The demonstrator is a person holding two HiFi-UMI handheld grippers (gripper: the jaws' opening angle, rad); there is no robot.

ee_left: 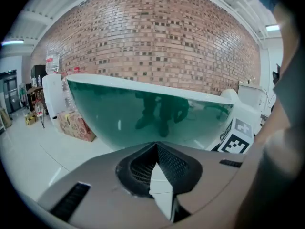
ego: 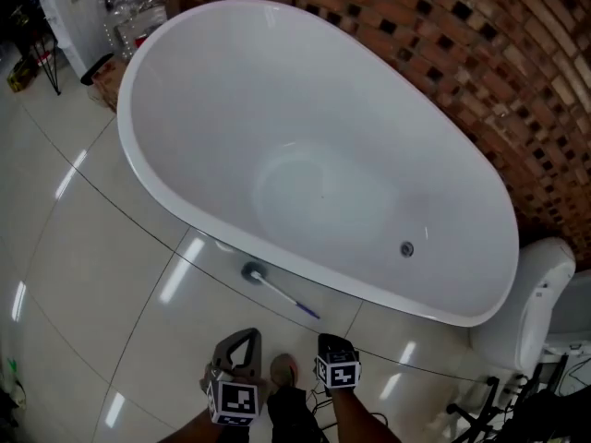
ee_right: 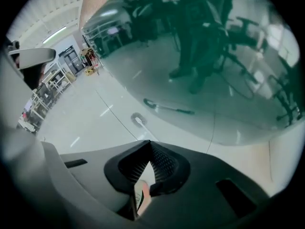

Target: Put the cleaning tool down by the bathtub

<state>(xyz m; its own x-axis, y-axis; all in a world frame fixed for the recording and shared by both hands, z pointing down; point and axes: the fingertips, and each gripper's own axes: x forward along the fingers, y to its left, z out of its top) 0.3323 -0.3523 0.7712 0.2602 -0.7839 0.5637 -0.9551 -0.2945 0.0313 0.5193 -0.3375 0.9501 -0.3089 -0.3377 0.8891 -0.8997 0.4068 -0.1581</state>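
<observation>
The cleaning tool [ego: 277, 291], a brush with a round grey head and a thin white and purple handle, lies flat on the tiled floor against the near side of the white oval bathtub [ego: 175, 206]. In the right gripper view the cleaning tool's head [ee_right: 138, 119] rests on the floor just beyond the jaws, with its reflection on the tub wall. My right gripper [ego: 331, 341] [ee_right: 149, 142] is shut and empty, a little short of the handle's purple end. My left gripper [ego: 247, 334] [ee_left: 155, 144] is also shut with nothing in it, level with the tub's side [ee_left: 143, 118].
A brick wall [ego: 480, 53] curves behind the tub. A white toilet [ego: 531, 307] stands at the right end. A cardboard box [ee_left: 76, 125], water bottles [ego: 134, 12] and a white cabinet [ego: 78, 17] are past the tub's far left end. The person's shoe [ego: 284, 369] is between the grippers.
</observation>
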